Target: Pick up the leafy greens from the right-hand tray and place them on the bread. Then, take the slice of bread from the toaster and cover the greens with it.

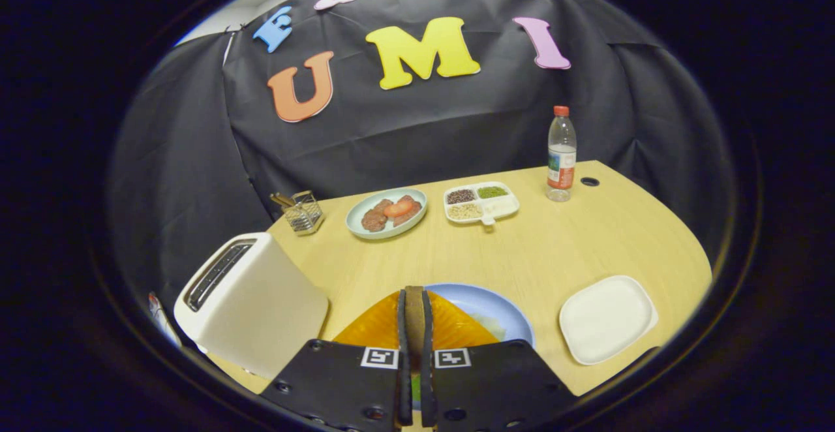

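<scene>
**A:** One slice of bread (414,327) stands on edge between the fingers of the gripper (414,301), which are drawn in narrow and press on both of its faces. It hangs right over the blue plate (505,308).

**B:** And below it?

**A:** A ribbed orange-yellow piece (372,327) lies on the plate, with something pale just beside it on the right. A sliver of green shows low down between the fingers. I can't tell whether either is the greens.

**B:** How will the slice handle?

**A:** Light and fairly stiff, I'd judge, but easy to dent. The hold across the flat faces, near one edge, seems right. It will need tipping flat before it can cover anything, and it could slide off a ribbed surface.

**B:** Around it?

**A:** The white toaster (251,301) stands just left of the plate, and the white right-hand tray (607,318) sits to its right on the table (554,249).
</scene>
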`<state>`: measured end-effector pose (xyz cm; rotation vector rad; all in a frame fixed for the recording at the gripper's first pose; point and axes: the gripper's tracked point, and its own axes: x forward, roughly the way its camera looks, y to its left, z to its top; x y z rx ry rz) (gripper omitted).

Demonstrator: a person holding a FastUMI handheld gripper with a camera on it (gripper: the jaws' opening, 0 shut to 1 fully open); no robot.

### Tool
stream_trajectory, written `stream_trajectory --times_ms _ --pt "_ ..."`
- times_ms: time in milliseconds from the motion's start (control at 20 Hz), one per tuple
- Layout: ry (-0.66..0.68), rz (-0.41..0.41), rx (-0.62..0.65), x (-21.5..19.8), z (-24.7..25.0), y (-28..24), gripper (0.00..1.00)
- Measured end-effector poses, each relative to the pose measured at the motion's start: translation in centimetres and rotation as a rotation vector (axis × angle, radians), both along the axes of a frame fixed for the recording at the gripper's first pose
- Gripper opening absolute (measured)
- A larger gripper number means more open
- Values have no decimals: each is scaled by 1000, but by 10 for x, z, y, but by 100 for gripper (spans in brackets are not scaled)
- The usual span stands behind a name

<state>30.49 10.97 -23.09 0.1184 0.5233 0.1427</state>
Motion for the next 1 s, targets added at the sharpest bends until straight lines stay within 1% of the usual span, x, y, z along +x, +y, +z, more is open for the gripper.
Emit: stream_trajectory --times_ms 50,200,350,450,600,700,750,850,900,950,1000 --pt "-8 11 -3 0 -6 -5 5" --pt "-10 7 -26 1 -25 -26 6" --pt "24 -14 5 3 -49 -40 6" --pt "22 -17 9 3 -57 -44 6" --pt "-11 7 -8 -2 -57 -44 7" --pt "-1 -1 0 -3 -57 -45 10" --pt "0 -22 -6 -4 -55 -49 11" --pt "7 -27 -28 -6 -53 -50 26" --pt "1 -33 -32 -5 -51 -51 25" --pt "-7 -37 -32 -6 -47 -52 27" --pt "-15 -47 -42 -6 -41 -54 35"
